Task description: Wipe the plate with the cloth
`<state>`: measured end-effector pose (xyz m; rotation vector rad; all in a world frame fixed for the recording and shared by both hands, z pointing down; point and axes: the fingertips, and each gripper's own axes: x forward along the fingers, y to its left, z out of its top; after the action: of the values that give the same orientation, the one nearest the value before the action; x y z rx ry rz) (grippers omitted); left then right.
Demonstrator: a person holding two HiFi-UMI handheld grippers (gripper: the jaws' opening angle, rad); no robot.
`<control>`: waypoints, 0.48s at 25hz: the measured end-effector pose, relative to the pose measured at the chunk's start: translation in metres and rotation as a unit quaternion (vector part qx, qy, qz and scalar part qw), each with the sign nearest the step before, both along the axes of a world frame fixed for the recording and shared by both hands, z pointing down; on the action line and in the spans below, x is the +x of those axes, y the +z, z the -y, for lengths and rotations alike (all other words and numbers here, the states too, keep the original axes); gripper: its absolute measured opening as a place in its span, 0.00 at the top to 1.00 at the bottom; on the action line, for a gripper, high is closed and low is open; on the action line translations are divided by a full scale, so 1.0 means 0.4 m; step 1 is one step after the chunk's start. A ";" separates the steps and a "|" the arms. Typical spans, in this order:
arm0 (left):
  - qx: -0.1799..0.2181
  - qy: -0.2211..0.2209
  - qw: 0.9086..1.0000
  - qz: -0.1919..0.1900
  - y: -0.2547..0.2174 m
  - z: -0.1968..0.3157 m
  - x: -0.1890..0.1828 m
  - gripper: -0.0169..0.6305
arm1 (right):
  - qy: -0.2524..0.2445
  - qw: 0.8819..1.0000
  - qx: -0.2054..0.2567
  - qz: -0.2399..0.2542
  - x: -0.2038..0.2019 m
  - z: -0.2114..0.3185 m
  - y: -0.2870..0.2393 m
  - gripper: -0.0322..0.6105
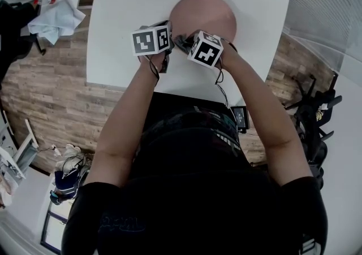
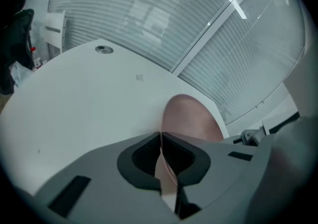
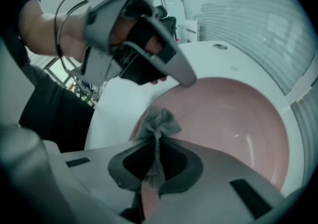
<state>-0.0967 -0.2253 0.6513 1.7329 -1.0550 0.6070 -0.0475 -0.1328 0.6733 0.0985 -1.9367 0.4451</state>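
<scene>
A pink plate (image 1: pixel 206 13) lies on the white table (image 1: pixel 130 5), close to its near edge. My left gripper (image 2: pixel 161 137) is shut on the plate's rim (image 2: pixel 191 118). In the right gripper view, the left gripper's fingertips (image 3: pixel 185 79) sit at the near-left rim of the plate (image 3: pixel 238 113). My right gripper (image 3: pixel 155 141) is shut on a bunched grey cloth (image 3: pixel 159 121), whose free end rests on the plate just inside the near rim. In the head view both marker cubes, left (image 1: pixel 151 40) and right (image 1: pixel 205 48), stand side by side over the plate's near edge.
A round metal grommet (image 2: pixel 104 49) sits in the table's far part. A light blue cloth (image 1: pixel 56 19) lies on a stand left of the table. A black chair (image 1: pixel 314 112) stands on the wooden floor to the right. Window blinds run behind the table.
</scene>
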 end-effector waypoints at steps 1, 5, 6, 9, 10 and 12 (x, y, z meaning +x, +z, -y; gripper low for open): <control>0.001 0.004 1.000 0.003 0.000 -0.001 -0.001 0.93 | -0.010 1.000 -0.012 -0.013 0.026 -0.029 0.003 0.89; 0.003 0.026 1.000 0.015 0.004 0.002 -0.005 0.93 | -0.025 0.994 -0.044 -0.092 0.178 -0.049 0.019 0.89; 0.002 0.029 0.999 0.016 0.006 0.003 -0.006 0.93 | -0.024 0.992 -0.044 -0.116 0.221 -0.032 0.023 0.89; 0.002 0.039 0.999 0.022 0.007 0.000 -0.011 0.93 | 0.005 0.984 -0.006 -0.176 0.323 0.063 0.031 0.89; 0.002 0.042 0.999 0.023 0.008 -0.001 -0.012 0.93 | 0.025 0.982 0.016 -0.187 0.342 0.106 0.033 0.89; 0.003 0.047 0.999 0.026 0.006 -0.004 -0.008 0.93 | 0.076 0.977 0.062 -0.189 0.361 0.195 0.031 0.89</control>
<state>-0.1000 -0.2239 0.6538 1.7876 -1.0153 0.7125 0.0969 -0.2107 0.6858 0.3871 -1.5849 0.3735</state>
